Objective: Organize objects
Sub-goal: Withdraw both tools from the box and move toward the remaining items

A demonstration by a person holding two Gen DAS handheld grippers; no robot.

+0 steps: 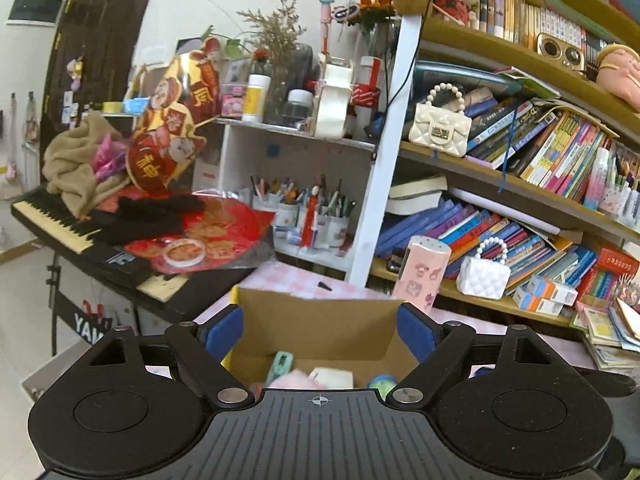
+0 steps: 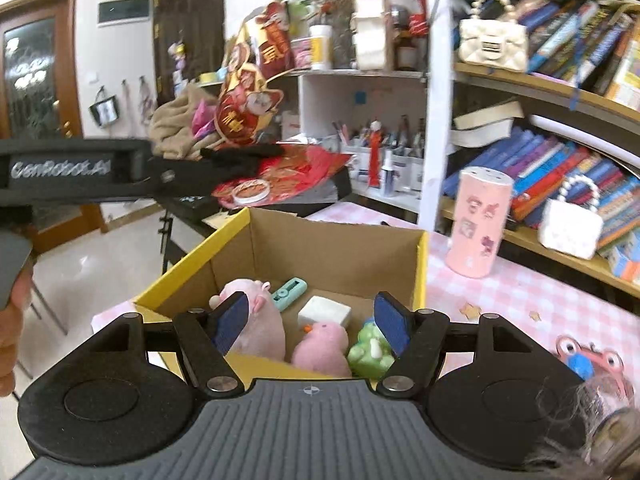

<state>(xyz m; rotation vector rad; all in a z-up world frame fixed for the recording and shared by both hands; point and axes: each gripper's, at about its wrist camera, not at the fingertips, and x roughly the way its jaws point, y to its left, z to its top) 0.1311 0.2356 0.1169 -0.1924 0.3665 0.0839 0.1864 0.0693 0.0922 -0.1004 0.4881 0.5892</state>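
A cardboard box (image 2: 320, 256) is seen on the pink-checked bench (image 2: 520, 296), near its left edge. Inside are held a pink plush pig (image 2: 260, 320), a pink duck (image 2: 320, 346), a green toy (image 2: 370, 354), a white block (image 2: 324, 309) and a teal cutter (image 2: 289, 288). The right gripper (image 2: 312, 320) is held part open and empty above the box; the left gripper (image 1: 320, 332) is spread wide, with nothing gripped.

The left gripper (image 1: 320, 330) fills the lower part of its own view, its blue-padded fingers (image 1: 222, 334) spread wide, nothing pressed between them. The right gripper (image 2: 312, 326) sits low in its view too, blue pads (image 2: 394, 326) parted less widely and gripping nothing. In the right wrist view the left gripper's black body (image 2: 100, 174) crosses the middle left of the frame, and a hand (image 2: 10, 316) shows at the left edge.
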